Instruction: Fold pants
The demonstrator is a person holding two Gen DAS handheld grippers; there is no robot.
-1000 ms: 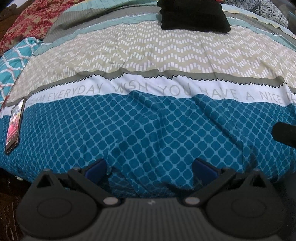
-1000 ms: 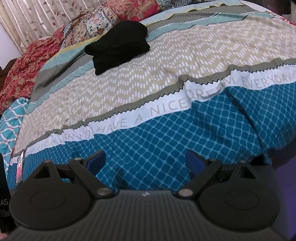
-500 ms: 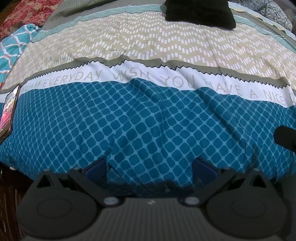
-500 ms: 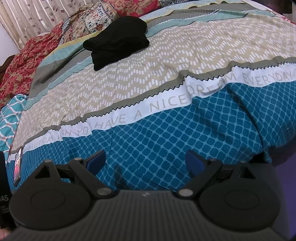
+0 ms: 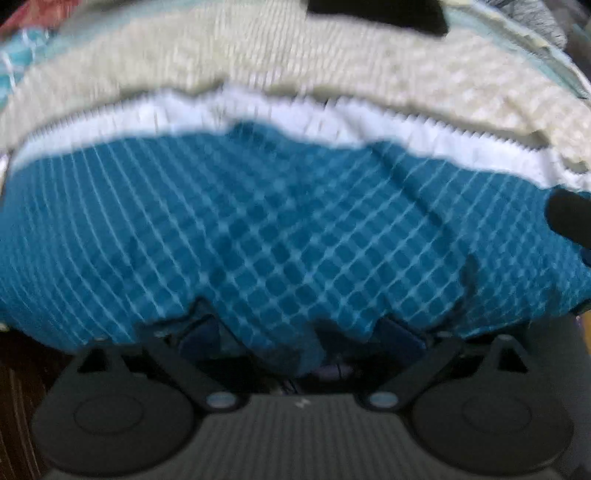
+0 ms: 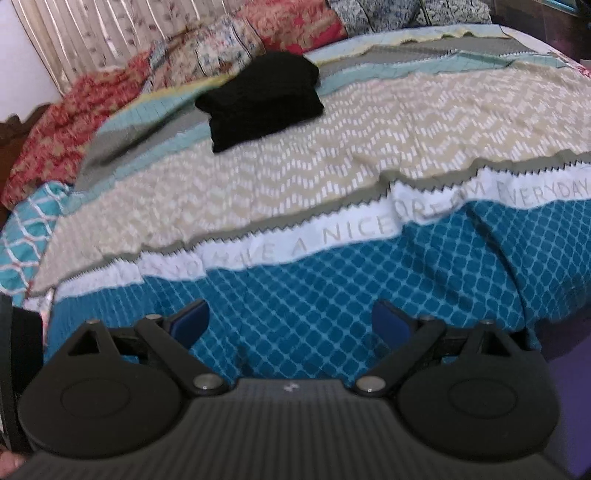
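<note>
The black pants [image 6: 262, 99] lie folded in a compact bundle far back on the bed, on the grey and teal stripes. In the blurred left wrist view the pants [image 5: 376, 14] show only at the top edge. My left gripper [image 5: 299, 332] is open and low at the bed's front edge, and the blue cover's hem hides part of its fingers [image 5: 201, 332]. My right gripper [image 6: 290, 317] hovers open over the blue diamond band of the bedcover [image 6: 332, 295], with nothing between its blue fingers [image 6: 192, 319]. Both grippers are far from the pants.
The patterned bedcover has a white lettered band [image 6: 332, 236] across its middle. Floral pillows [image 6: 288, 26] and a curtain [image 6: 92, 33] are behind the bed. A teal pillow [image 6: 26, 236] lies at the left. A dark shape [image 5: 569, 218] pokes in at the right of the left wrist view.
My left gripper has dropped quickly toward the bed's front edge, blurring its view, and the cover's hem now overlaps its fingers. The right gripper shifted only slightly. Both stay open.
</note>
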